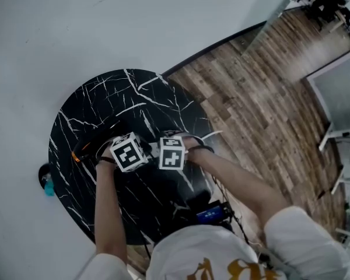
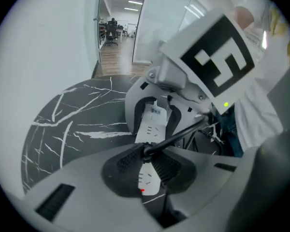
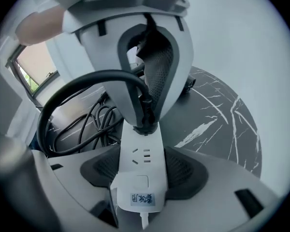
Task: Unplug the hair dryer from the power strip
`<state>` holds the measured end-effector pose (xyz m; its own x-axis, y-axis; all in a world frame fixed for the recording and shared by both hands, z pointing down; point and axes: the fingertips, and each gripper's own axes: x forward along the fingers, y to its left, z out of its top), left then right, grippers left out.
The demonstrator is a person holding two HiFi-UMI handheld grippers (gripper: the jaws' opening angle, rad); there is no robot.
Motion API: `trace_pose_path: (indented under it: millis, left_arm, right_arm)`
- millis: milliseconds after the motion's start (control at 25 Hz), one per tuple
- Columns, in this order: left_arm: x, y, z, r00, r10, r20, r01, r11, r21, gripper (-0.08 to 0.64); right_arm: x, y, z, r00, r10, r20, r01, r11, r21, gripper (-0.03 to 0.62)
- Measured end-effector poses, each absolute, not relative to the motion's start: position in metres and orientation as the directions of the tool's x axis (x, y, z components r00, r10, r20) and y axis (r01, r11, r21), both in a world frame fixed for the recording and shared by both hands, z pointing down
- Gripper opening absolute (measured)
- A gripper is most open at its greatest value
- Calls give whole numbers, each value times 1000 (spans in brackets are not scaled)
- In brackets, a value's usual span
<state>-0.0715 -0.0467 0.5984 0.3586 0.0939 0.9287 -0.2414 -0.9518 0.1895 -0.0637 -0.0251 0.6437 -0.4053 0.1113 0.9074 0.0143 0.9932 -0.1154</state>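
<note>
Left gripper point(image 2: 145, 154) fingers clamped on the hair dryer plug point(image 3: 145, 121), still seated in the power strip point(image 3: 141, 166) at frame centre, right gripper point(image 3: 140, 173) fingers pinching the strip on the bench point(image 1: 93, 104); risk: a skewed pull bends pins, or the strip slips free and lifts along.

Right gripper point(image 3: 141, 167) jaws clamp the white power strip point(image 3: 138, 180), black plug point(image 3: 146, 121) inserted.

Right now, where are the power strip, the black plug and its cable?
power strip point(image 3: 139, 173): right gripper view, white top face.
black plug point(image 3: 145, 121): right gripper view, its body above the strip.
cable point(image 3: 99, 74): right gripper view, top of its arc.
</note>
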Motion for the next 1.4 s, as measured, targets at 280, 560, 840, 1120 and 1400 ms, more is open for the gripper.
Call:
trace_pose_path:
  millis: [280,560,840,1120,1400]
  left_arm:
    - [-82,-46,604,401,86,912,-347,-907,238,51]
    - [-83,-34,603,324,53,945,-326,-931,164,49]
    - [-77,-34,593,294,62,954,-276,-950,147,49]
    - [-102,-60,571,425,59,903,-346,-911,222,48]
    - [-97,-36,585,457,-47,888,-461,-866,192,49]
  right_arm:
    - [-64,-23,644,-414,123,902,-7,990,-138,265]
    - [-66,-21,644,-407,115,906,-11,991,-131,270]
    - [-65,-22,643,-412,116,904,-33,989,-142,270]
    - [-66,-21,645,-441,109,891,-53,988,-147,270]
    - [-70,-25,643,-463,99,881,-38,991,-131,270]
